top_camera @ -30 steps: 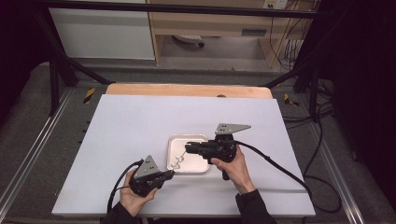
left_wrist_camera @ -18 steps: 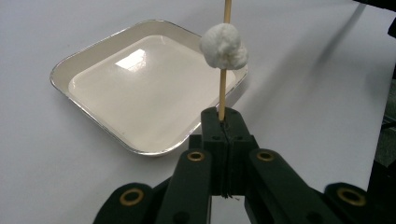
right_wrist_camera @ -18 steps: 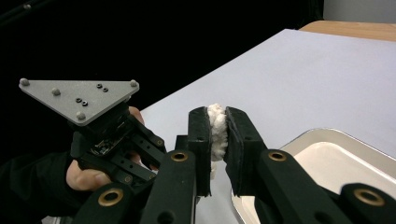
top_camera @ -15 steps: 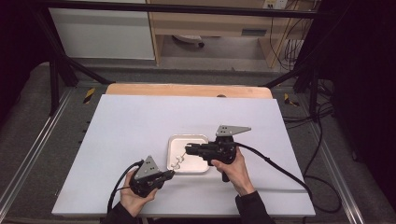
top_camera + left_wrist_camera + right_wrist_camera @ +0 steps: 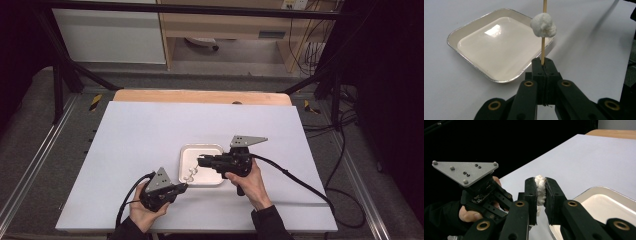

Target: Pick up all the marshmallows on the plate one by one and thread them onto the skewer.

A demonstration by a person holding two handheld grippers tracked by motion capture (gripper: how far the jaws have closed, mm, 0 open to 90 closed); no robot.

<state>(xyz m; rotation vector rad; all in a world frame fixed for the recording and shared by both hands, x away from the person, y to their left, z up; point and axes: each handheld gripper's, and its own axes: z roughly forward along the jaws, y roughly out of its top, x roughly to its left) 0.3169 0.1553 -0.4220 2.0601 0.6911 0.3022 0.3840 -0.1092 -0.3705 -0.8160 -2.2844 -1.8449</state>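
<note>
high view: worktop (image 5: 150, 135) bright & evenly lit from overhead, surroundings drop to near black at both sides and the right edge. pic soft, low detail, slight blockiness; frame rails bend a bit toward the corners. shadows under the hands short & faint.

left gripper view: sharp near the skewer (image 5: 543, 47) and marshmallow (image 5: 543, 24); glare patch on the tray (image 5: 461, 37) floor, upper left of it. long soft shadow streaks run diagonally across the worktop at right. jaws at bottom dark, little detail.

right gripper view: left half black bg, worktop far end mildly blurred, grey plate (image 5: 464, 171) lit from above.
</note>
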